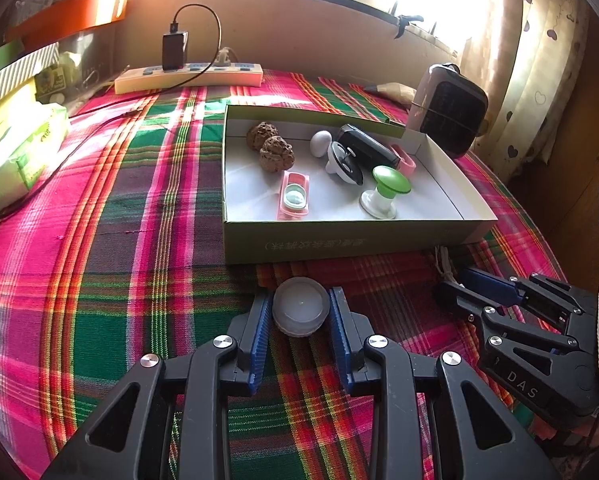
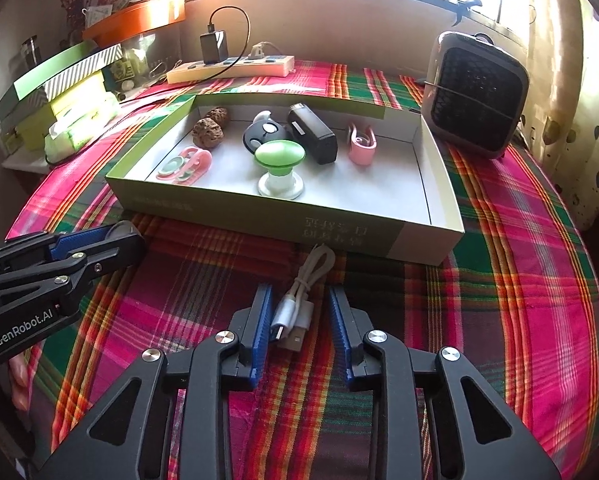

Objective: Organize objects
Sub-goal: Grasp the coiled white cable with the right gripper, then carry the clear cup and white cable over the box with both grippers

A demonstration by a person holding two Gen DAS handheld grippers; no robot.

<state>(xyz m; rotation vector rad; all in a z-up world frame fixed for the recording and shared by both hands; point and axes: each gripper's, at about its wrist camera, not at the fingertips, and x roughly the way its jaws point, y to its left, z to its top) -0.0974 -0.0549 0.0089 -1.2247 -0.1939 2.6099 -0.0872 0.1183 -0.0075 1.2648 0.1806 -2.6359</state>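
A round translucent white cap (image 1: 300, 312) rests on the plaid cloth just in front of the green cardboard box (image 1: 339, 240), and my left gripper (image 1: 301, 296) is shut on it, a blue pad against each side. A coiled white USB cable (image 2: 295, 308) lies on the cloth before the box (image 2: 259, 224). My right gripper (image 2: 299, 292) straddles it with a gap still showing beside the right pad. The left wrist view shows the right gripper (image 1: 451, 284) at lower right, with the cable (image 1: 445, 260) at its tips. The right wrist view shows the left gripper (image 2: 129, 234) at left.
The box holds two walnuts (image 1: 269, 146), a white egg (image 1: 320, 143), a black device (image 1: 365, 146), a pink clip (image 2: 361, 144), a green-topped stand (image 2: 279, 168) and a pink lens case (image 1: 294, 196). A small heater (image 2: 475, 92), a power strip (image 2: 231, 66) and stacked boxes (image 2: 59, 92) edge the table.
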